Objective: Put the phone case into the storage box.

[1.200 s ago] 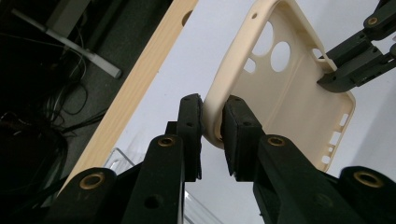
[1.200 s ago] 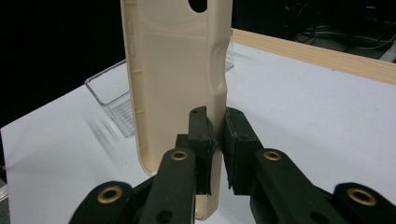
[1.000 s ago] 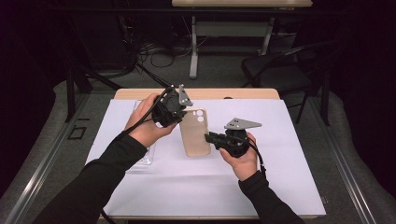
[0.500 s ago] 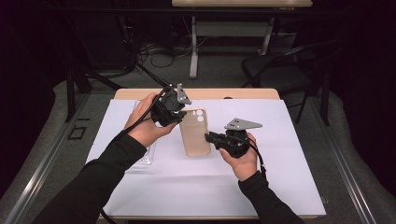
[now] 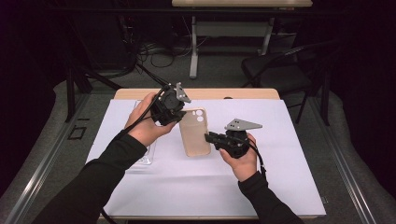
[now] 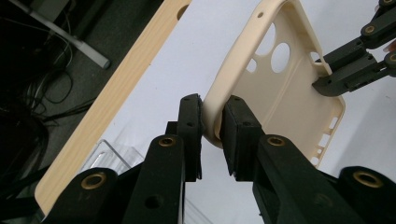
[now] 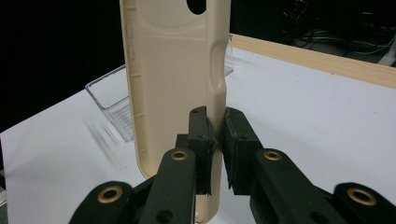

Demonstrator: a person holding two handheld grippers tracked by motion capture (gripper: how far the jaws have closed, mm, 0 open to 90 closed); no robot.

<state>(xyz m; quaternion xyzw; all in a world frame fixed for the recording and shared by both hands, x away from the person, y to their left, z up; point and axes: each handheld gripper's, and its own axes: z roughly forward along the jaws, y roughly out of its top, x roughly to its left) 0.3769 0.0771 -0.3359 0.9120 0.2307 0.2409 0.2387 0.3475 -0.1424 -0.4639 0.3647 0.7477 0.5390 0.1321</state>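
We hold the beige phone case above the table's middle, the right gripper clenched on its three o'clock rim, the left gripper on its ten o'clock rim. It looks light and flexible; rims suit best. At nine o'clock a clear tray lies on white paper; at twelve, a dark room.
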